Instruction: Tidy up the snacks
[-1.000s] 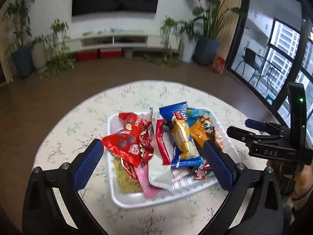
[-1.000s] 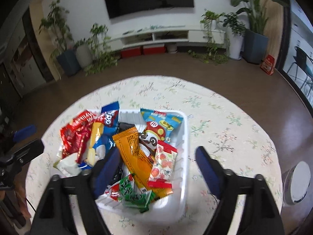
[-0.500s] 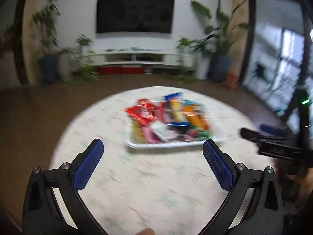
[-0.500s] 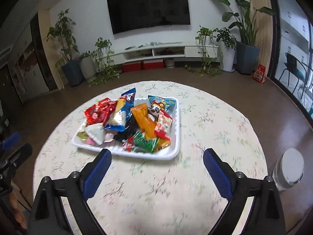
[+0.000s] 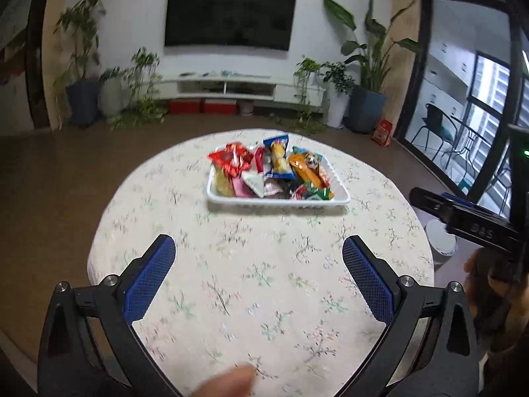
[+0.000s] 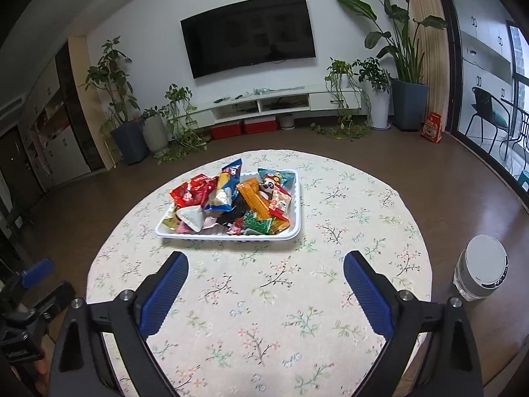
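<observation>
Both the left gripper (image 5: 258, 266) and right gripper (image 6: 266, 284) hover empty, jaws spread, near the table (image 6: 347, 198) edge; snacks (image 6: 231, 205) fill the tray (image 6: 231, 234) mid-table; keep clear, avoid nudging it.

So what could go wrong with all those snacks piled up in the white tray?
1. The snack packets are heaped above the rim of the white tray, so pulling one out might tip others onto the tablecloth.
2. The wrappers overlap, so a tool might pinch two at once.
3. The tray looks light, so a nudge from the right tool might slide it.
</observation>
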`<action>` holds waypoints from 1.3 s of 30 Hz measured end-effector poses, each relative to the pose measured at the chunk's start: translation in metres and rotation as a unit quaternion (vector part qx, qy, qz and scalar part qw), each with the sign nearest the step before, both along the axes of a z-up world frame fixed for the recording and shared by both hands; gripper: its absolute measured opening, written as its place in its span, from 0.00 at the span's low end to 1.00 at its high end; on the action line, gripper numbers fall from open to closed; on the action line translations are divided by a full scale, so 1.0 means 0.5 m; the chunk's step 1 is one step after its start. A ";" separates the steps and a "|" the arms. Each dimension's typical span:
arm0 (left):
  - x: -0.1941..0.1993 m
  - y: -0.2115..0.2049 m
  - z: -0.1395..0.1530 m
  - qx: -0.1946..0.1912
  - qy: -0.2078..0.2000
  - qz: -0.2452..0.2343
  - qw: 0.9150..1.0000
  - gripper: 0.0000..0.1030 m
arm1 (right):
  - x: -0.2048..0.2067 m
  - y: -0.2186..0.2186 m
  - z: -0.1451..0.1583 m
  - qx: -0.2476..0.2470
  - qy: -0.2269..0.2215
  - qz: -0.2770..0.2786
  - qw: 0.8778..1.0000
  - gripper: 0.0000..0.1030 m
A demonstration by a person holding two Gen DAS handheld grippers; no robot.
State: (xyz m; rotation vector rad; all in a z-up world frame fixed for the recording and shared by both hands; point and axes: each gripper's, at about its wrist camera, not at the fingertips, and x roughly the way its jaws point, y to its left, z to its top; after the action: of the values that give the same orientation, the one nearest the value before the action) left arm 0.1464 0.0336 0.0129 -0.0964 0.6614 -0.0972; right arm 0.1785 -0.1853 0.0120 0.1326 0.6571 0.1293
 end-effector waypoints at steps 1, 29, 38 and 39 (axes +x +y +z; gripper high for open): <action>0.000 -0.003 -0.005 0.008 0.008 0.009 1.000 1.00 | -0.008 0.004 0.003 -0.003 0.001 0.001 1.000 0.94; -0.005 -0.027 -0.026 0.047 0.061 0.051 0.996 1.00 | -0.115 0.047 -0.012 -0.057 0.044 -0.041 0.997 0.95; -0.003 -0.031 -0.032 0.047 0.063 0.047 0.996 1.00 | -0.118 0.059 -0.021 -0.063 0.053 -0.036 0.996 0.95; -0.004 -0.031 -0.032 0.047 0.062 0.047 0.996 1.00 | -0.118 0.060 -0.023 -0.065 0.055 -0.035 0.996 0.95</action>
State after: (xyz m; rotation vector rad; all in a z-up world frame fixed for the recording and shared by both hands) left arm 0.1446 0.0182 -0.0031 -0.0428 0.7839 0.0313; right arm 0.1195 -0.1554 0.0008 0.0386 0.7671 0.0110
